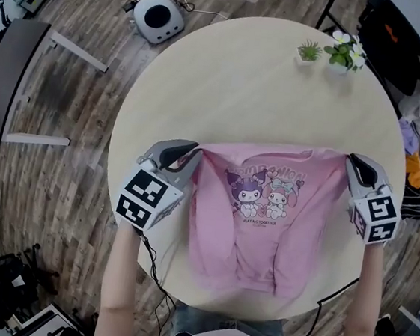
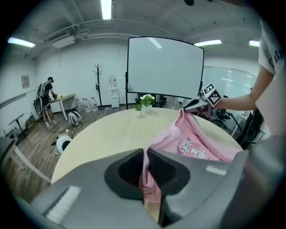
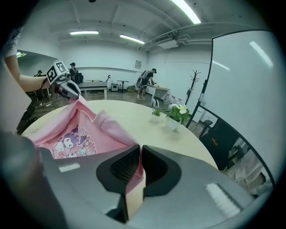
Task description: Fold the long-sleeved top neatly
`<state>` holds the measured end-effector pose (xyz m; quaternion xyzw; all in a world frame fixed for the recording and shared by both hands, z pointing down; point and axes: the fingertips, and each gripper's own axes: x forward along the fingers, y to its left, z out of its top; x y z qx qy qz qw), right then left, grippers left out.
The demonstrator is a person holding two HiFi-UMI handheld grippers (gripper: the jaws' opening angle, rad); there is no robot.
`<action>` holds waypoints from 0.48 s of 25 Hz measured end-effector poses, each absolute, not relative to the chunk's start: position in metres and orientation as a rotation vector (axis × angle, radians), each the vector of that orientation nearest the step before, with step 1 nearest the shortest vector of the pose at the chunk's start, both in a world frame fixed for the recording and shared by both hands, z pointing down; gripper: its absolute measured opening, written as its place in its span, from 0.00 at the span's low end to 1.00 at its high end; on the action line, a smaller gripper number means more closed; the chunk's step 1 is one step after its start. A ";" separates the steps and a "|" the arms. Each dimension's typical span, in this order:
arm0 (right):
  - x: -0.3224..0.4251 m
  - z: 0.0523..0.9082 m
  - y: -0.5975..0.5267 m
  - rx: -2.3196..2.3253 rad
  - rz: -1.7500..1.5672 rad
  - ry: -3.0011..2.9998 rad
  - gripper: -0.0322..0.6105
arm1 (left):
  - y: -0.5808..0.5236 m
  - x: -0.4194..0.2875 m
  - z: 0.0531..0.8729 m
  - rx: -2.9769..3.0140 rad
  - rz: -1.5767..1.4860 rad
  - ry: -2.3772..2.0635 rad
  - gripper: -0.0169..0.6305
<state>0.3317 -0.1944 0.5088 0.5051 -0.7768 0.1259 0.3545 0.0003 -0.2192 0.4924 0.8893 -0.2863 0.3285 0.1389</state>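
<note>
**Both grippers pinch the top's shoulders above the table**

In the head view, we see the pink long-sleeved top (image 1: 266, 207) stretched between the left gripper (image 1: 187, 155) and the right gripper (image 1: 352, 163). Each gripper holds one shoulder corner. The print faces up, and the hem reaches toward the near edge of the round table (image 1: 243, 77). The hem is blurred, and we cannot tell how the sleeves lie. Two small potted plants (image 1: 330, 52) stand by the far edge. From this view we cannot make out where the pads meet the cloth.

The left gripper view shows that contact. Its jaws are closed to a narrow slit, with a bunched fold of pink fabric clamped between the ribbed pads (image 2: 161, 166). From there the garment rises off the table to the other gripper, which shows small at the far shoulder. The lower body of the top is cut off behind the gripper housing.

In the right gripper view, the jaws are likewise nearly together on a thin layer of pink cloth. The printed front slopes away toward the left gripper, and the hem is out of sight.
</note>
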 end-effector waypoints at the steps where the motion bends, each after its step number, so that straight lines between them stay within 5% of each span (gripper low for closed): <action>1: 0.332 0.510 -0.199 1.298 0.325 -2.006 0.12 | -0.226 0.001 0.495 2.541 0.918 -0.816 0.07; 12: 0.333 0.574 -0.252 1.322 0.440 -1.900 0.13 | -0.299 0.005 0.560 2.273 0.830 -0.912 0.08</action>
